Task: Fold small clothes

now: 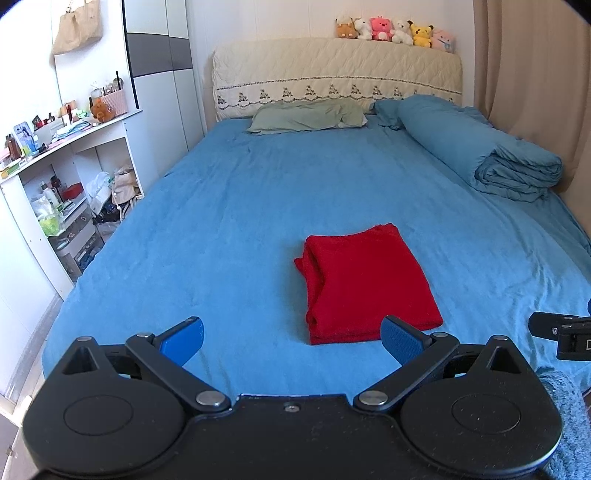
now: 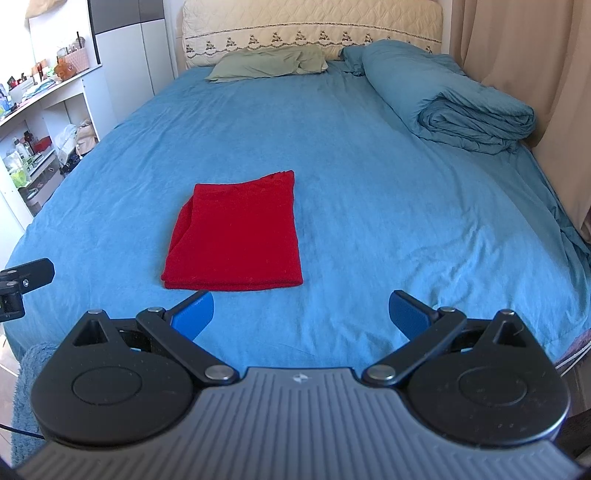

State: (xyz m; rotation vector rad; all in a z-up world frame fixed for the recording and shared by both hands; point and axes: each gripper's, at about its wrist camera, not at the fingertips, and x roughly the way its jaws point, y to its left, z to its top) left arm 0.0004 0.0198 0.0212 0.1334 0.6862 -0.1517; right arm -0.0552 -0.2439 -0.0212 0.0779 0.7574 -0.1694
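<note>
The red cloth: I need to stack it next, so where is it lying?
The red cloth lies folded on the blue bedsheet, near the foot, just ahead of both open grippers, right of centre in the left wrist view.

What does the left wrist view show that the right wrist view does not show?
Only the left wrist view shows the plush toys on top of the headboard, and the open left tongs. Only the right wrist view shows the open right tongs. Both show the folded red garment lying on the blue bed sheet, untouched, plus the green pillow and the rolled blue duvet.
</note>
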